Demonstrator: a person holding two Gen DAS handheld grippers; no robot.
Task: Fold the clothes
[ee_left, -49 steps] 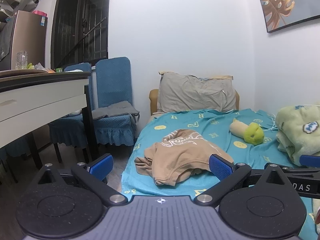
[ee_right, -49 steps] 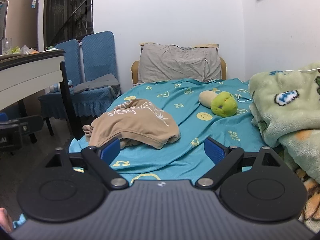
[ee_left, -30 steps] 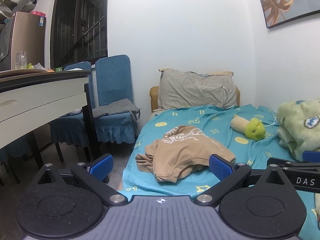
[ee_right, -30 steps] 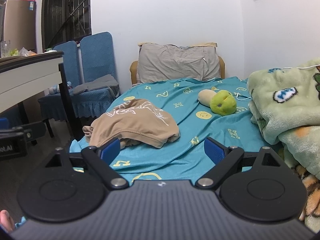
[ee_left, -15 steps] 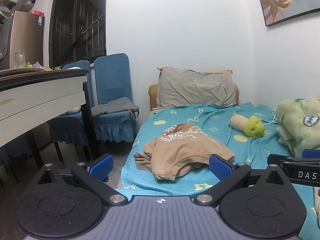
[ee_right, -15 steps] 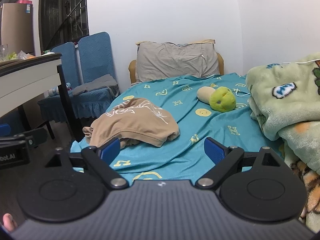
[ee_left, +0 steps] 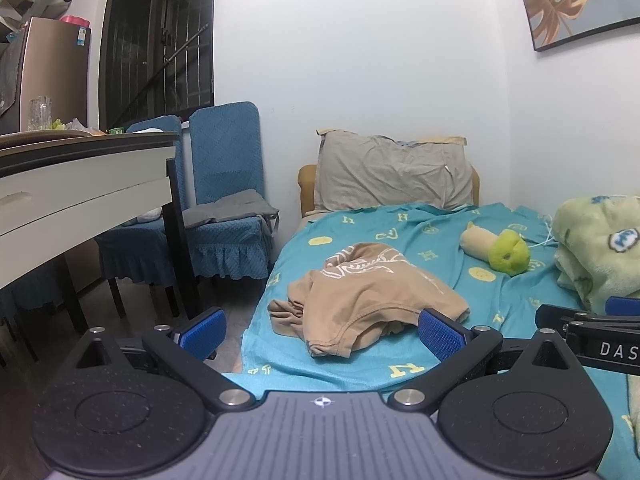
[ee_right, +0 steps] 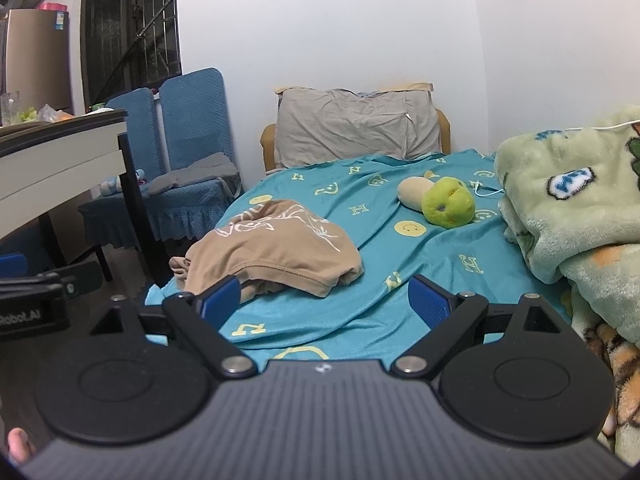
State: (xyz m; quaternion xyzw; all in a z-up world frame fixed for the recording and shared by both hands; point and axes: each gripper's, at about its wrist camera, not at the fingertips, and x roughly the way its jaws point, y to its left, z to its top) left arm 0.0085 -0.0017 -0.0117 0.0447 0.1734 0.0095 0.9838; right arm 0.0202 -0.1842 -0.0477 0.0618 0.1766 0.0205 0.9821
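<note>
To my left a desk (ee_left: 84, 184) and two blue chairs (ee_left: 224, 184) crowd the bed (ee_right: 400, 280); right, a green blanket (ee_right: 580, 208), partly cut off. A plush toy (ee_right: 444, 200) lies mid-bed. The crumpled tan shirt (ee_left: 360, 296) lies near the bed's foot, ahead of my left fingers (ee_left: 320, 332) and right fingers (ee_right: 326, 300), both spread wide, empty.

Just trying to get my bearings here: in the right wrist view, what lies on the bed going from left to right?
Crumpled tan T-shirt with white print → green and beige plush toy → fluffy pale green blanket with cartoon patches.
</note>
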